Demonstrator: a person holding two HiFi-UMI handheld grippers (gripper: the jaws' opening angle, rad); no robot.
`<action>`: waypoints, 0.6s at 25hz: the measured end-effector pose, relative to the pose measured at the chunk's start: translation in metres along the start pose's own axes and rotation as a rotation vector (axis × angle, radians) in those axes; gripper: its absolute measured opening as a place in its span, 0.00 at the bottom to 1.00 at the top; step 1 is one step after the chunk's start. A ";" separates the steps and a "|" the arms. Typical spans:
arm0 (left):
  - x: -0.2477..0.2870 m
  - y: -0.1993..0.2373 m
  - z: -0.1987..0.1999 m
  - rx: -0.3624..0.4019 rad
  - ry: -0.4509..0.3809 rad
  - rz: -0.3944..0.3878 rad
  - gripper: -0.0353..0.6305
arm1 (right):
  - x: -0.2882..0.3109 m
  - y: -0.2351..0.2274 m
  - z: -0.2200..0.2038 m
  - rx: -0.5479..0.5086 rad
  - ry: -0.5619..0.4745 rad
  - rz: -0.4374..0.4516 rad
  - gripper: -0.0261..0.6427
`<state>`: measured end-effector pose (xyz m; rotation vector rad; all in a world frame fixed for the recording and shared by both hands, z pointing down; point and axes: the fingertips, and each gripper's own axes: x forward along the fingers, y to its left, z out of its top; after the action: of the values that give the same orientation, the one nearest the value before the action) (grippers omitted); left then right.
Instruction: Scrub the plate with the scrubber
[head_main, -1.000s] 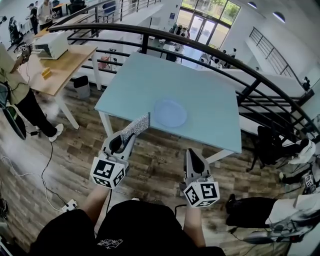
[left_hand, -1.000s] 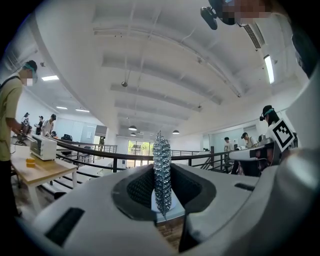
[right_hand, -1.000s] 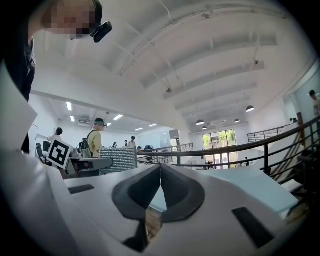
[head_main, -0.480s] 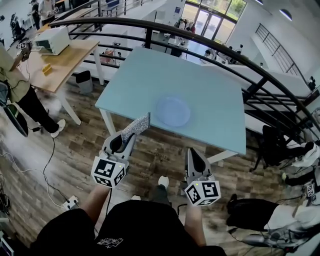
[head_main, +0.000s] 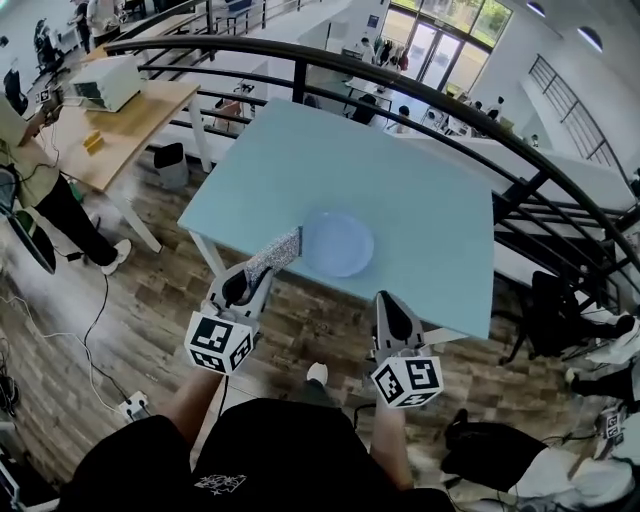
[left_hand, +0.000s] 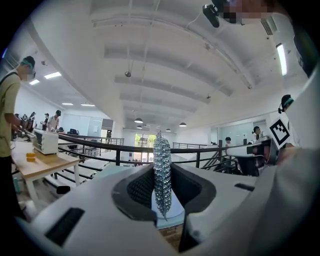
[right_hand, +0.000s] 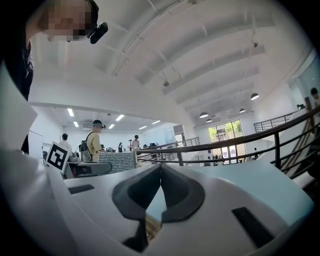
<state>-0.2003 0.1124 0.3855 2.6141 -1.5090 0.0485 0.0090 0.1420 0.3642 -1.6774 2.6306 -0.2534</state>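
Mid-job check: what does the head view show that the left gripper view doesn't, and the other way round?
Only the head view: the plate lying on the blue table near its front edge, with the scrubber tip close to the plate's left rim; contact cannot be judged. Only the left gripper view: the left gripper with its jaws pressed on the scrubber, seen edge-on and upright. Both: the scrubber in the left gripper, the black railing and the wooden desk.

Silvery scrubber (head_main: 280, 248), clamped in left claw (head_main: 258, 272), seems just beside the flat pale-blue plate (head_main: 338, 243).
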 end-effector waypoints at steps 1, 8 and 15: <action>0.008 -0.001 0.001 0.000 0.004 0.007 0.19 | 0.005 -0.007 0.002 0.001 -0.001 0.006 0.05; 0.059 -0.015 0.003 0.006 0.024 0.046 0.19 | 0.036 -0.062 0.008 0.018 0.013 0.050 0.05; 0.101 -0.028 -0.002 -0.004 0.046 0.077 0.19 | 0.063 -0.106 0.002 0.035 0.045 0.104 0.05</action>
<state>-0.1256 0.0397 0.3940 2.5326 -1.5918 0.1116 0.0778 0.0418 0.3826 -1.5375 2.7182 -0.3375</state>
